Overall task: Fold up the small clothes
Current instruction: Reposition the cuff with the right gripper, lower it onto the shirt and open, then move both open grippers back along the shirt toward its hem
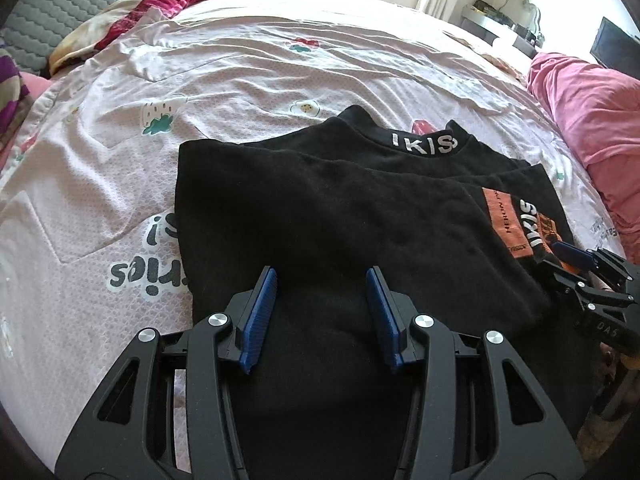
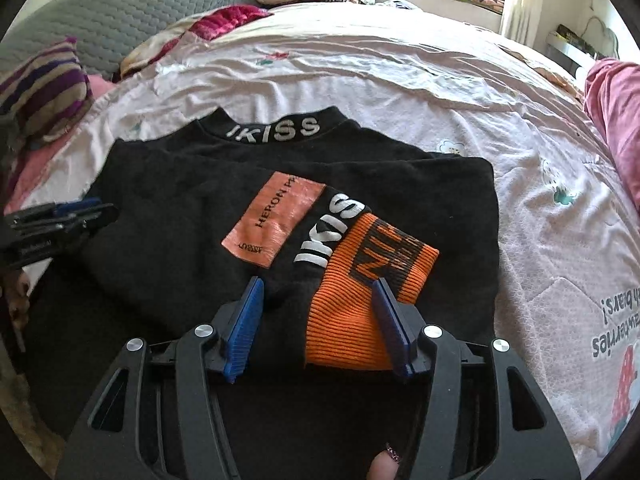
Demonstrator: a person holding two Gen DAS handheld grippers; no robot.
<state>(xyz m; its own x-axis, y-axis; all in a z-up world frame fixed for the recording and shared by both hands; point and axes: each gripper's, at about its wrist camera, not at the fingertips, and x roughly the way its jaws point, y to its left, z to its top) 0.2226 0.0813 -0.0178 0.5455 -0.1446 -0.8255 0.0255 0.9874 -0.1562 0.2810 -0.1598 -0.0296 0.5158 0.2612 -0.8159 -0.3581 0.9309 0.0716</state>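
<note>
With the black top (image 1: 340, 216) lying partly folded on the pink bedsheet (image 1: 240, 80), the left gripper (image 1: 322, 280) and right gripper (image 2: 318, 292), both spread and empty, should pinch its near hem evenly at both corners before lifting.

The black top's collar (image 2: 276, 130) reads "IKISS". Its orange patch (image 2: 274, 220) reads "HERON". A sleeve (image 2: 330, 232) by the orange cuff reads "IKISS". The bed sheet (image 2: 616, 344) shows "strawberries", upside down.

Black top (image 2: 180, 248), orange cuff (image 2: 360, 300); pink bedsheet (image 1: 240, 80).
</note>
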